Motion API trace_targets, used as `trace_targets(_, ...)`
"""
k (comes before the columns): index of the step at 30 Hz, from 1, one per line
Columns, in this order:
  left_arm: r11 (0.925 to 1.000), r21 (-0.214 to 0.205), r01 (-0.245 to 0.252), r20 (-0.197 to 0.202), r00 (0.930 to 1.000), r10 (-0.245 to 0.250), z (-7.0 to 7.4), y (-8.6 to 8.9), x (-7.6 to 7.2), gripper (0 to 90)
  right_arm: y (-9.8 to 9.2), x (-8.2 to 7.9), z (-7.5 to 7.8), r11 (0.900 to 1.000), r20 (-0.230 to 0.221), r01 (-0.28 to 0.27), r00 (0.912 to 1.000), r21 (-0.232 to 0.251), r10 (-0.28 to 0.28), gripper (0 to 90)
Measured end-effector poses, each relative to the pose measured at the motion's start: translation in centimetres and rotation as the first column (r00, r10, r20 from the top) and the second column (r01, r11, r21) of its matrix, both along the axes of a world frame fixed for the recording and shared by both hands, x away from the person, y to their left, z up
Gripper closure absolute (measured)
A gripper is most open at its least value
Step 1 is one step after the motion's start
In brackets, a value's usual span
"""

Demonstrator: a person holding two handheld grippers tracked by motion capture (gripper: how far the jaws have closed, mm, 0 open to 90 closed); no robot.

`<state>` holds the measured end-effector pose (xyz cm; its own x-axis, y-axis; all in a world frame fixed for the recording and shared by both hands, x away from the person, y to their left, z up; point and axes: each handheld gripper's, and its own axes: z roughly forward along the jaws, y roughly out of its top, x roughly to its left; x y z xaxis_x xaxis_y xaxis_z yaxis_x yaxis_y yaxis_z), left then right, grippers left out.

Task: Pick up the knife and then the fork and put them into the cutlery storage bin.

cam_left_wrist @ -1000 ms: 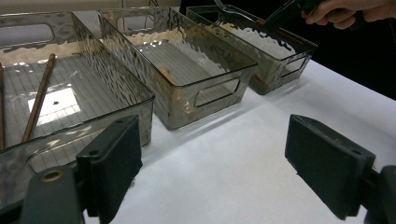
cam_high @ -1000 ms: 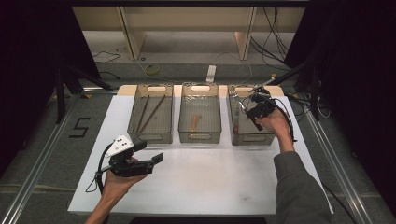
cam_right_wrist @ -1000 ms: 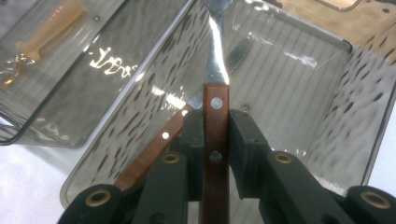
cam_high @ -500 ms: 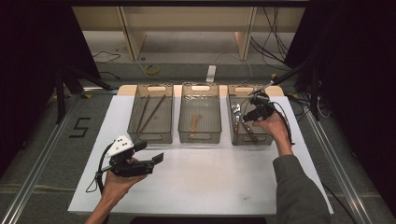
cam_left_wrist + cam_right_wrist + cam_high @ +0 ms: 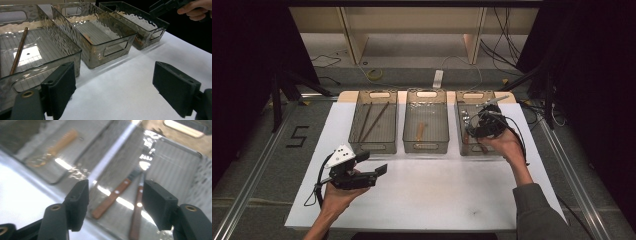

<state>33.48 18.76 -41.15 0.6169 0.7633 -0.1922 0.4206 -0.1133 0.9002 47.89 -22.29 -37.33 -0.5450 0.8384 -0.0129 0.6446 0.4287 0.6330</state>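
Over right bin (image 5: 463, 125): right gripper (image 5: 482, 125) jaws just opened, empty | two wooden-handled knives (image 5: 112, 197) below | left gripper (image 5: 372, 170) open

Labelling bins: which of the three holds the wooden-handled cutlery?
The right-hand bin, under the right tongs. It holds two wooden-handled utensils; the left bin holds thin sticks, the middle bin one short piece.

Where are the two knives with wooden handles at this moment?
The two knives with wooden handles lie side by side in the right bin, under the open right gripper in the right gripper view.
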Motion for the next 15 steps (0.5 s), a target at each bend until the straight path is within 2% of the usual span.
trace_targets(5,1.0000,-0.001,0.006,0.001,1.0000,-0.006,0.0,0.0,0.0,17.8,0.4,-1.6,0.0,0.9986,0.018,-0.028,0.9995,0.045,0.027,34.6)
trace_targets(12,0.9999,-0.008,0.012,-0.009,0.9999,-0.012,-0.1,-0.1,0.0,17.8,0.9,-3.7,-0.3,0.9951,0.068,-0.056,0.9964,0.082,0.050,33.5)
trace_targets(15,0.9999,-0.009,0.014,-0.008,0.9999,-0.014,-0.1,-0.1,0.0,17.8,1.2,-4.6,-0.7,0.9925,0.075,-0.072,0.9951,0.099,0.065,32.5)
